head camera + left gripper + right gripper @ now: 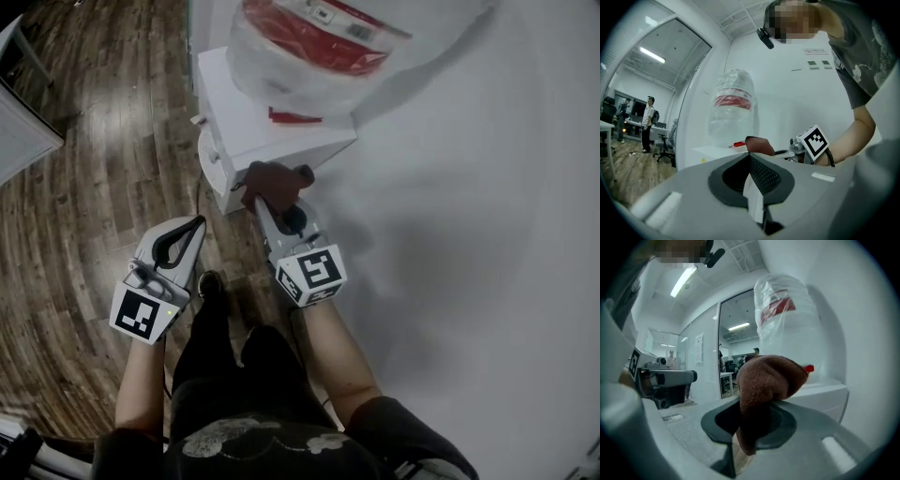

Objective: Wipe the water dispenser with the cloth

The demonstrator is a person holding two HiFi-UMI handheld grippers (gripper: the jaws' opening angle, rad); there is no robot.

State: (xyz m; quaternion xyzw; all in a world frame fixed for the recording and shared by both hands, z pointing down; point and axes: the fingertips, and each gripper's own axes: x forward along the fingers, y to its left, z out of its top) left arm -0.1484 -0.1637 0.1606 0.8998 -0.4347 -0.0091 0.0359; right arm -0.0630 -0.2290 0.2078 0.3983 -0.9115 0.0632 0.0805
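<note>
Wood-plank floor (pixel 94 187) lies to my left and a white wall (pixel 469 244) to my right. The white water dispenser (pixel 239 112) stands upright against that wall, with its front toward me.

An upended bottle (pixel 309 47) sits on top of the dispenser, its long axis vertical. Clear plastic film wraps it and a red band circles it. I cannot read the print on the band, and I cannot tell whether the bottle holds water. A small red piece (pixel 291 117) lies on the dispenser's top at the foot of the bottle.

My right hand-held gripper (pixel 267 208) points away from me at the dispenser's front upper edge, and its jaws are clamped on the brown cloth (pixel 272 183). The cloth's long axis runs along the jaws. One end hangs down between them, and the other bulges past the tips in a rounded wad that seems to touch the dispenser just below its top.

My left hand-held gripper (pixel 195 225) hovers over the floor, well apart from the dispenser. Its jaws are together with nothing between them.

Each marker cube bears a black-and-white square pattern and no words. In the left gripper view, two small plates (pixel 819 63) on the wall are too small to read, and a person (pixel 648 123) stands beyond a glass partition (pixel 670 84).
</note>
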